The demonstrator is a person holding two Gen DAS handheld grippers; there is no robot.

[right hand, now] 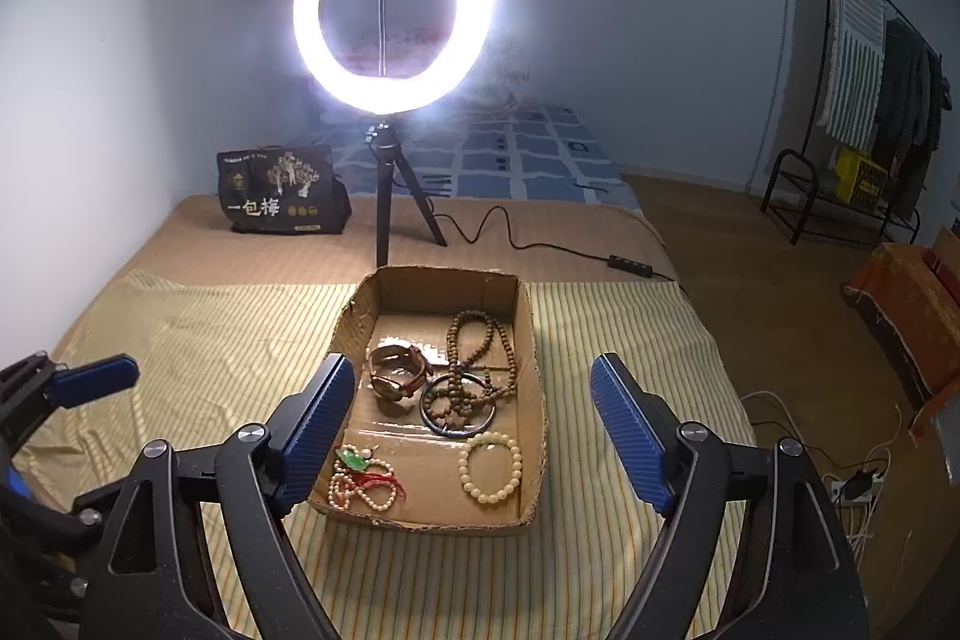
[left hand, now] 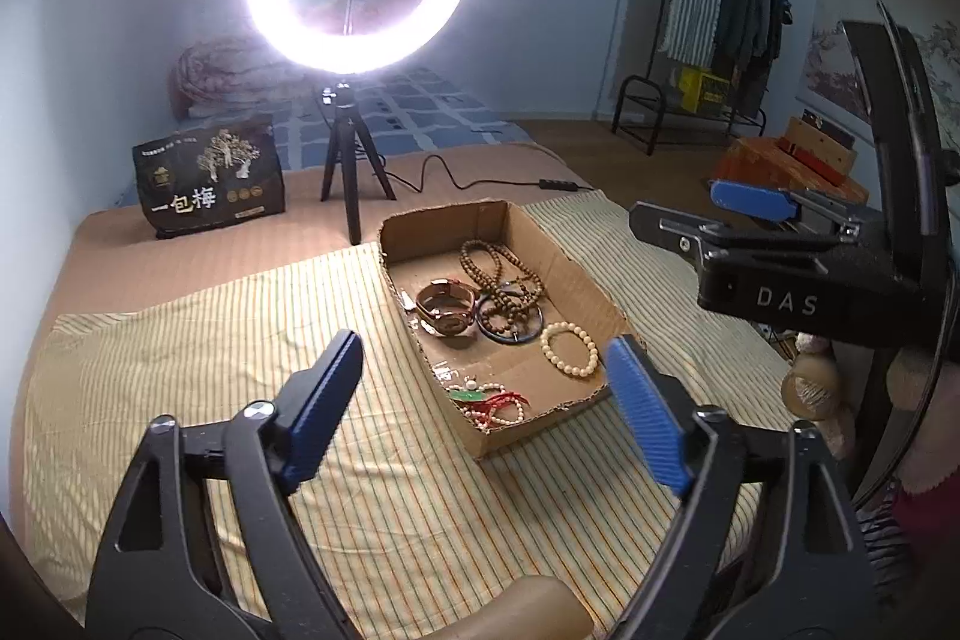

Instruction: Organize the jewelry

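Ahead, jewelry box (right hand: 528, 316) beyond right hand-held gripper (right hand: 471, 436)

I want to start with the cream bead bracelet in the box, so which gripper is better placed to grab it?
Right. The right gripper is open and faces the cardboard box head-on, the cream bracelet lying between its fingers in view; the left gripper views it obliquely.

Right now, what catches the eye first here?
The glowing ring light on its tripod, standing at the back of the bed. Below it a cardboard tray on the striped cloth holds jewelry, while both open tongs, left tongs and right tongs, hover nearby, empty.
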